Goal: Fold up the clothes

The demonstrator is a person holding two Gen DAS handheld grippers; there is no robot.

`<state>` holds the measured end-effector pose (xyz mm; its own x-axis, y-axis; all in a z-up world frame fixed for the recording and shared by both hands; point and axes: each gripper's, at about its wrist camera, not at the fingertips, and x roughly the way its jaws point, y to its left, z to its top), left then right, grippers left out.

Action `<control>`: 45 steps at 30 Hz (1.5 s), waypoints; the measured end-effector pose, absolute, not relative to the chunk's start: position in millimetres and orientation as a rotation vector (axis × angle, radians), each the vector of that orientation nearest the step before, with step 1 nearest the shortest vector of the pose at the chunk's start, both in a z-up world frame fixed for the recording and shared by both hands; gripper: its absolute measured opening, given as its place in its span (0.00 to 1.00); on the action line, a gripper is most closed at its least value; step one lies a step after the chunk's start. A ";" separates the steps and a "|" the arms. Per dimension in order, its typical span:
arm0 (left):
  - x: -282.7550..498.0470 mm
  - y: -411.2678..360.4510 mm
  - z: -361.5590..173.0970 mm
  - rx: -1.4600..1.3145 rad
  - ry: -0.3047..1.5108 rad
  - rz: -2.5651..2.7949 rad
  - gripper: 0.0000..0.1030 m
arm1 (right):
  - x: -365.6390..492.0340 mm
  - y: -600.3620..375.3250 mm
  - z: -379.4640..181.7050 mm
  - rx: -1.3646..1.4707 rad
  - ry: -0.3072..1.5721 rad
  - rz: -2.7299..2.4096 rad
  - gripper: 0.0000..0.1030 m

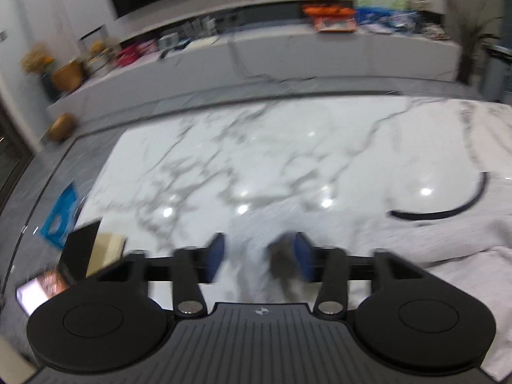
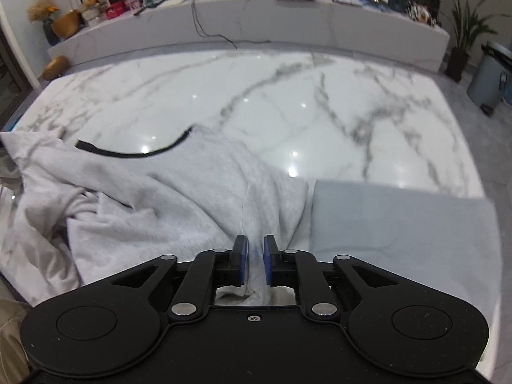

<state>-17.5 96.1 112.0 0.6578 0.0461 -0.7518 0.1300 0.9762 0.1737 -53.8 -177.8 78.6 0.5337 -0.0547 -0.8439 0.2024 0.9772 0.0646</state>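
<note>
A light grey garment (image 2: 179, 198) with a black-trimmed neckline (image 2: 134, 151) lies crumpled across the near left part of a white marble table (image 2: 288, 96). One ridge of its fabric runs straight into the right gripper (image 2: 255, 262), whose blue pads (image 2: 268, 264) are pinched close on that fold, so it grasps the garment. Just to the right, touching the same cloth edge, sits a flat, smooth grey rectangle (image 2: 400, 224), which looks like an already folded piece.

In the left wrist view, which is blurred, the left gripper (image 1: 257, 257) hangs over the table with its jaws spread wide and nothing between them; the garment's edge reaches under and to the right of it.

The step in hand seems to be spreading the garment flat before any fold. To do it well, the left gripper should close on the free fabric well apart from the right one's hold, ideally at a matching hem or shoulder point. Then both should draw apart evenly, so the bunched folds on the left side pull out. The cloth should stay low over the marble and away from the folded piece, so that piece is not dragged. A phone (image 1: 38, 291) and some dark and tan flat items lie off the table's left edge, out of the way.
</note>
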 end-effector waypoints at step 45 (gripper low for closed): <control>-84.8 79.7 59.6 0.189 1.076 -0.485 0.08 | -62.5 -178.6 93.8 0.121 1.073 0.002 0.03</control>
<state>-84.8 79.7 59.6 0.3827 -0.2871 -0.8781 0.4672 0.8802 -0.0842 -62.5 -178.6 93.8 0.4778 0.0608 -0.8764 0.0573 0.9933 0.1002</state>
